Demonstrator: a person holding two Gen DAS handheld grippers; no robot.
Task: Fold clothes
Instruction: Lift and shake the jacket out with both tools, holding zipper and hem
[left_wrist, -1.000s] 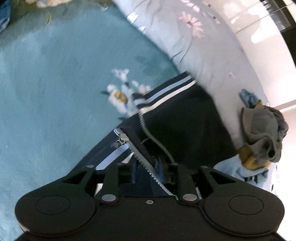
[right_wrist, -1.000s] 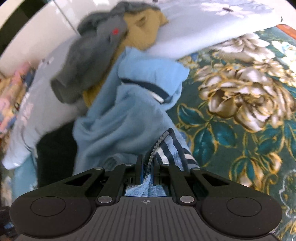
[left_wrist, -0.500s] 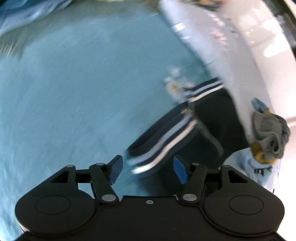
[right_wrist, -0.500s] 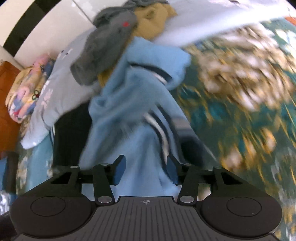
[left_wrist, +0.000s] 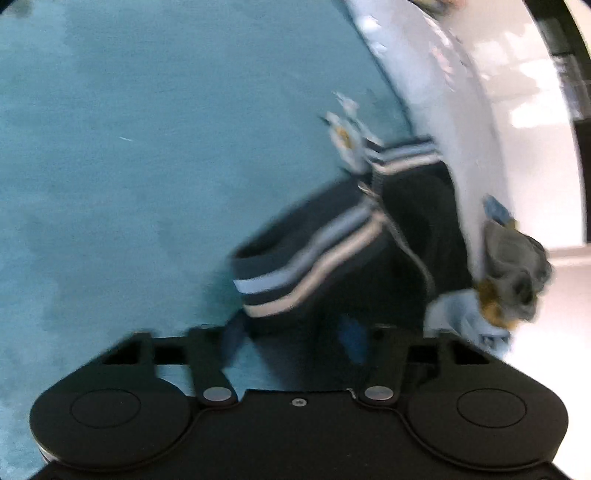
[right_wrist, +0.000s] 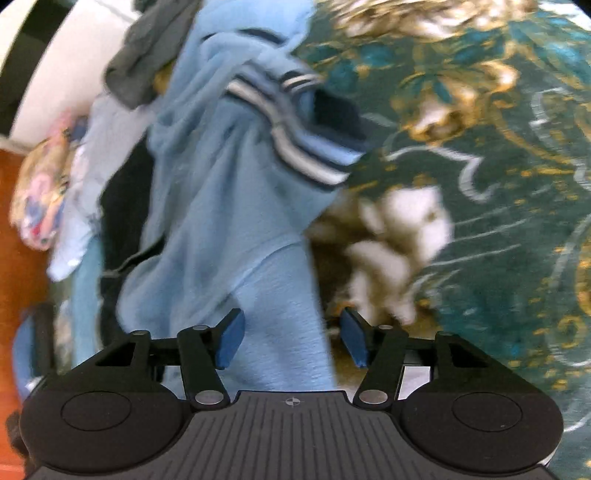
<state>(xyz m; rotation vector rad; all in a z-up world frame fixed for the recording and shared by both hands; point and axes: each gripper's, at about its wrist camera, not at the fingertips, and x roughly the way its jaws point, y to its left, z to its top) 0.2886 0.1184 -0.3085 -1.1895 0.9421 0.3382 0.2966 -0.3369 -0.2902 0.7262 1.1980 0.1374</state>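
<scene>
Both handheld grippers tilt steeply downward over a bed, each camera looking along its two black fingers with blue pads.

In the left wrist view, the left gripper (left_wrist: 291, 338) hangs above the plain teal fleece blanket (left_wrist: 129, 166). Its jaws are closing, yet the blue pads still stand apart with nothing pressed between them. The dark navy zip-up jacket with pale blue and white stripes (left_wrist: 369, 258) lies flat on the blanket, from 12 o'clock out to 1 o'clock of the gripper; its striped hem corner sits just beyond the fingertips, and dark cloth reaches down into the gap on the right pad's side. Whether that cloth touches the pad cannot be told through the blur. A crumpled grey garment (left_wrist: 517, 262) lies farther out at 2 o'clock, by the pale floral pillow (left_wrist: 443, 110).

In the right wrist view, the right gripper (right_wrist: 291, 338) has its jaws parted and gripping nothing. The light blue fleece lining of the jacket (right_wrist: 229, 206) runs from between the pads away toward 11 o'clock, its edge passing through the gap without being pinched. A striped cuff lies at 12 o'clock. The dark green bedspread with gold and white flowers (right_wrist: 480, 184) fills the side from 1 to 4 o'clock.
</scene>
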